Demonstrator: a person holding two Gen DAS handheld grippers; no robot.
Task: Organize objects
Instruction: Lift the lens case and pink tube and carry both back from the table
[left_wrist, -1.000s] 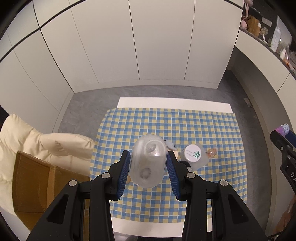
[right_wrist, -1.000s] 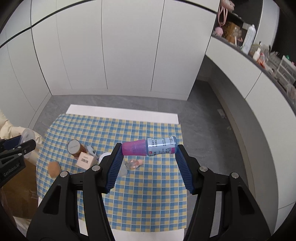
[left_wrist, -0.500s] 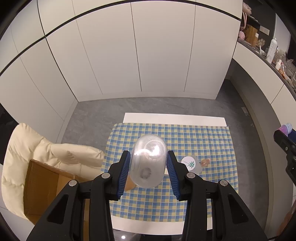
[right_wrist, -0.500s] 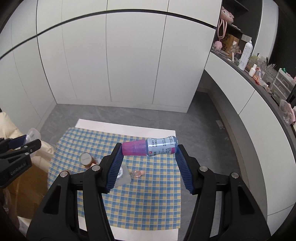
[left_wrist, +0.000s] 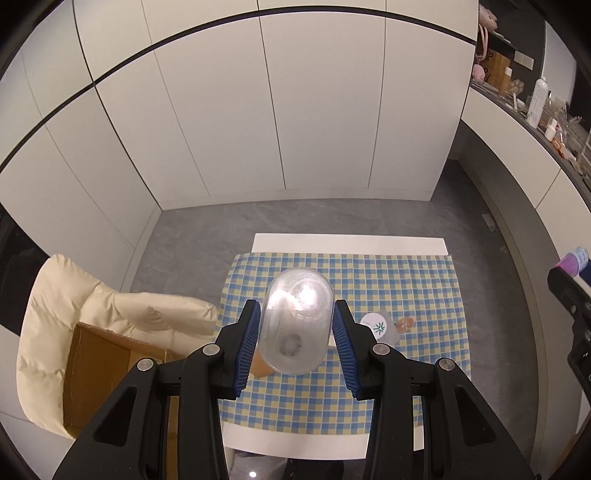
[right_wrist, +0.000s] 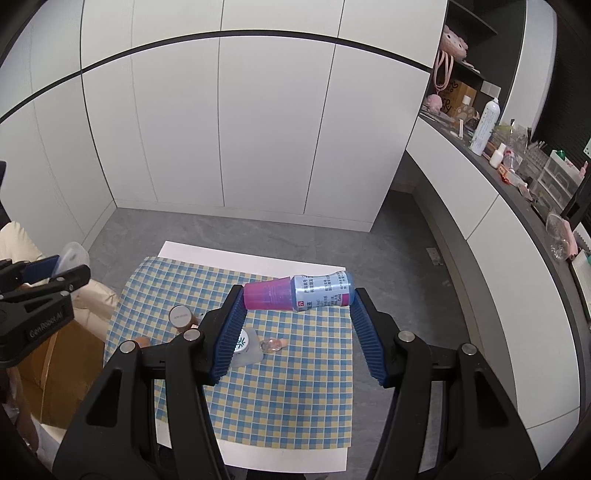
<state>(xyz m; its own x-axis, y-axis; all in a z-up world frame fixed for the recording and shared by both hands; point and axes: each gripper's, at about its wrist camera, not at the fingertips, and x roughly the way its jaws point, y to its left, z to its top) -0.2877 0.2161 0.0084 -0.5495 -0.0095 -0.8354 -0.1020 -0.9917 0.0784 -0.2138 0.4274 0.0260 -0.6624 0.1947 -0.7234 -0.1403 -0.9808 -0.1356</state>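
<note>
My left gripper (left_wrist: 295, 325) is shut on a clear oval plastic container (left_wrist: 295, 321) and holds it high above the checked tablecloth (left_wrist: 424, 288). My right gripper (right_wrist: 297, 299) is shut on a small bottle with a pink cap and blue label (right_wrist: 299, 293), held sideways high above the cloth (right_wrist: 295, 387). On the cloth lie a white-lidded jar (right_wrist: 245, 345), a small clear pink bottle (right_wrist: 273, 344) and a brown jar (right_wrist: 180, 316). The left gripper also shows in the right wrist view (right_wrist: 55, 269).
A cardboard box (left_wrist: 99, 365) sits on a cream padded chair (left_wrist: 55, 295) left of the table. White cabinets stand behind. A cluttered counter (right_wrist: 517, 173) runs along the right.
Both grippers have risen well above the table with their objects still held; the table looks smaller and farther away.
</note>
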